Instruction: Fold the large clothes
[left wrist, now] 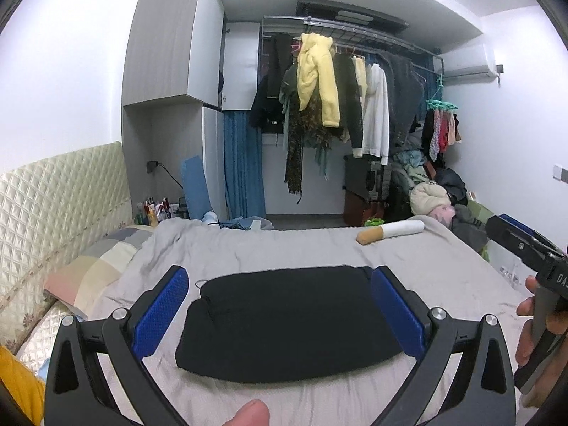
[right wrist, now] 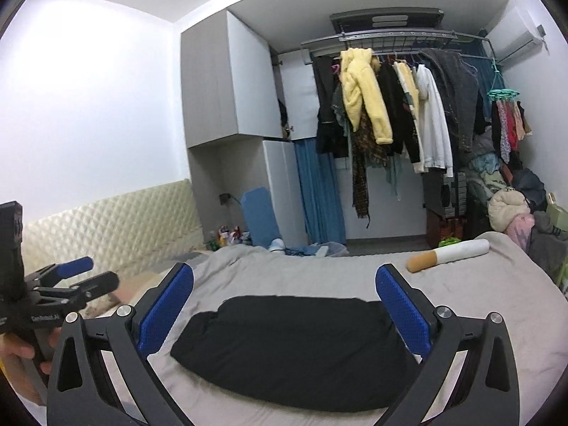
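Both hand-held grippers, left [left wrist: 280,284] and right [right wrist: 284,282], are hovering released and empty above the black garment [left wrist: 291,323], which is lying folded flat near the bed's [left wrist: 319,245] front edge, probably so the fold can settle untouched.

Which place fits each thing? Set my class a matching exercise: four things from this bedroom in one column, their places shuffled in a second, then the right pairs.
Things
1. black garment
2. cigarette-shaped pillow
3. yellow fleece jacket
4. air conditioner

Places
A. high on the right wall
B. hanging from the clothes rail
C. folded flat on the grey sheet, in front of both open grippers
D. at the far right corner of the bed

Pairs: 1-C, 2-D, 3-B, 4-A
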A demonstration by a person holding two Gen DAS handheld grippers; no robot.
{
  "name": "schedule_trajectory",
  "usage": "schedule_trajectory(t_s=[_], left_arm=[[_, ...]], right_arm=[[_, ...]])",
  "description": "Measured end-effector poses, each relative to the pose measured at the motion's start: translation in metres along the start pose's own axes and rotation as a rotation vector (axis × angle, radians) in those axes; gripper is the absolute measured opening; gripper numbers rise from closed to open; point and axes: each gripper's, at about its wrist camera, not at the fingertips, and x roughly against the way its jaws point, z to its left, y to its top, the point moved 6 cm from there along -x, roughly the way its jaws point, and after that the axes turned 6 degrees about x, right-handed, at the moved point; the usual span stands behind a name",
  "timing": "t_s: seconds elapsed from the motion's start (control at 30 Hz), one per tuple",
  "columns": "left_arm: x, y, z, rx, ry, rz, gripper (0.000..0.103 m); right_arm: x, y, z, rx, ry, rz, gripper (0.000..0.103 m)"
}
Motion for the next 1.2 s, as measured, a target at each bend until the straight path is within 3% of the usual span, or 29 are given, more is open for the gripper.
schedule_trajectory(t_s=[0.27,0.77,1.2], left_arm=[[0.010,-0.036,0.004,0.031,0.017,0.042,0.103],[-0.012,-0.105,0.034,0.093,0.095,0.164,0.103],[-0.023,-0.121,0.048,0.099,0.130,0.192,0.103]], right_arm=[[0.017,-0.026,0.022,-0.014,-0.011,0.008,0.103],[0.007,-0.108,0.037,-0.032,-0.044,0.198,0.103],[0.009,-0.123,0.036,-0.024,-0.082,0.234,0.103]])
